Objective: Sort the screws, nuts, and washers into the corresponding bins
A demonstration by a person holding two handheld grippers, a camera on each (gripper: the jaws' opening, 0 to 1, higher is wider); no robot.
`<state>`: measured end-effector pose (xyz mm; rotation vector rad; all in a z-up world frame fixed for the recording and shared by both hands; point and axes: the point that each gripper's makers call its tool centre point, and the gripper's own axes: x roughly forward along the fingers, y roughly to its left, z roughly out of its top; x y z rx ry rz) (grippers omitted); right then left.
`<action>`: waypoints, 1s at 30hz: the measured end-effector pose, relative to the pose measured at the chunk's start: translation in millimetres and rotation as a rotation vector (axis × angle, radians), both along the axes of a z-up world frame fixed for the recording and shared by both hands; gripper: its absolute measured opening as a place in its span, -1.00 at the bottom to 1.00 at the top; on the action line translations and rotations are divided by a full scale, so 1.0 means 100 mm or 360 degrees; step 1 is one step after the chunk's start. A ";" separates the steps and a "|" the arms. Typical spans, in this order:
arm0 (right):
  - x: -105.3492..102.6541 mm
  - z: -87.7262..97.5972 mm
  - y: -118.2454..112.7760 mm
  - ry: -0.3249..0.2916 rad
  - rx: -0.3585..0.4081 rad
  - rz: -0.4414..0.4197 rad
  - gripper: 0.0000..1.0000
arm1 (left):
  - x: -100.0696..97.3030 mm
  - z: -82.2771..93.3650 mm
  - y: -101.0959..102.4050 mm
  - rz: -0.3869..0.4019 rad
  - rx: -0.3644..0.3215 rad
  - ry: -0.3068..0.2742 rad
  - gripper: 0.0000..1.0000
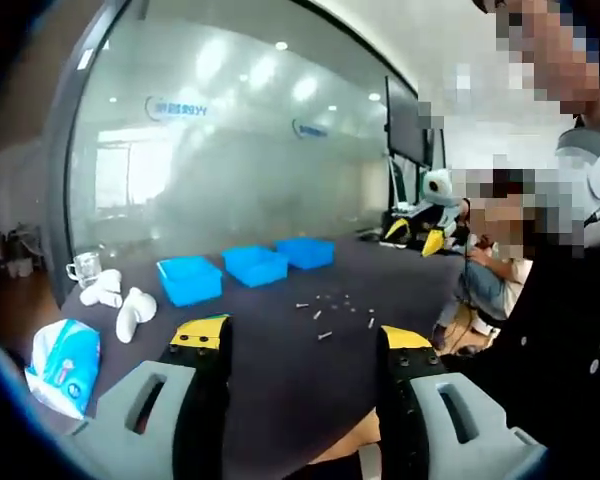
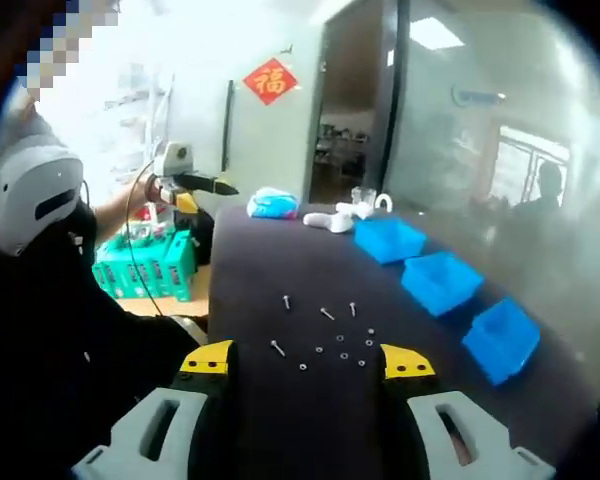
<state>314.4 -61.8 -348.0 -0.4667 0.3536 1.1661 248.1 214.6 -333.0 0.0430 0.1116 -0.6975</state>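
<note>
Both tools open and empty, parts loose on the counter, nothing sorted yet.

Your left tool (image 1: 305, 345) and right tool (image 2: 307, 360) hang with jaws wide apart above the near edge of the dark counter (image 2: 250, 290). Screws (image 2: 325, 313), nuts and washers (image 2: 345, 350) lie scattered mid-counter, well apart from the three blue bins (image 2: 440, 280). Risks: parts are tiny and close together, so you could pinch two at once, flick one off the edge, or mix nuts with washers since they look alike from here.
</note>
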 end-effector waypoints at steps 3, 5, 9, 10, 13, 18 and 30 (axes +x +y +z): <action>-0.01 -0.03 0.12 -0.0004 -0.0077 0.0089 -0.02 | -0.01 -0.01 0.03 0.0011 -0.0009 0.0001 0.11; -0.01 -0.06 0.19 -0.0007 -0.0136 0.0143 -0.02 | -0.02 -0.02 0.04 0.0016 -0.0016 0.0007 0.11; -0.03 -0.11 0.36 -0.0012 -0.0231 0.0252 -0.03 | -0.04 -0.04 0.06 0.0024 -0.0011 0.0015 0.11; -0.03 -0.14 0.42 -0.0011 -0.0266 0.0288 -0.03 | -0.05 -0.04 0.07 0.0027 -0.0014 0.0014 0.11; -0.04 -0.20 0.50 -0.0009 -0.0348 0.0356 -0.05 | -0.06 -0.04 0.08 0.0036 -0.0015 0.0012 0.11; -0.03 -0.34 0.63 0.0021 -0.0485 0.0458 -0.09 | -0.09 -0.05 0.09 0.0053 -0.0030 0.0014 0.11; -0.07 -0.71 0.77 0.0103 -0.0817 0.0643 -0.33 | -0.14 -0.09 0.16 0.0088 -0.0050 0.0025 0.11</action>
